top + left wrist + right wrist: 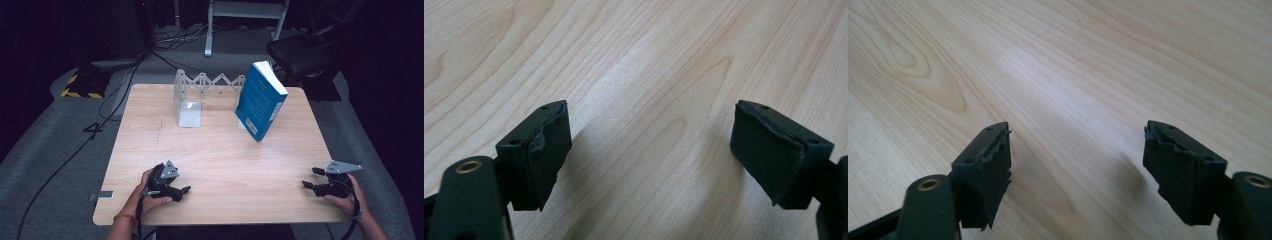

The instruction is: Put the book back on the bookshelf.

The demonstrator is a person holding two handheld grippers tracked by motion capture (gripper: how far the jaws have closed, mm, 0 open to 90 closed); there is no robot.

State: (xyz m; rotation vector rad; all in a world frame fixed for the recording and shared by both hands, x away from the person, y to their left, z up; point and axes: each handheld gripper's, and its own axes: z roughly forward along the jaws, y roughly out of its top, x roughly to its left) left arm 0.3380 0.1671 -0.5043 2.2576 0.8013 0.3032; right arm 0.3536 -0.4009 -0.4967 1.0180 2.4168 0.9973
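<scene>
Blue and leaning, the book (261, 100) stands tilted at the far right of the tabletop (215, 155) in the high view, beside a white zigzag rack (200, 92). Both grippers rest at the near edge, well apart from it; the right gripper (314, 177) looks the nearer, the left gripper (184, 190) lying farther across.

In the left gripper view, its fingers (541, 150) are spread and empty over bare wood.

The right gripper view likewise shows fingers (988, 170) released, grasping nothing.

Blue book (261, 100) upright against expandable metal bookend (200, 92) on wooden table (220, 160).
</scene>
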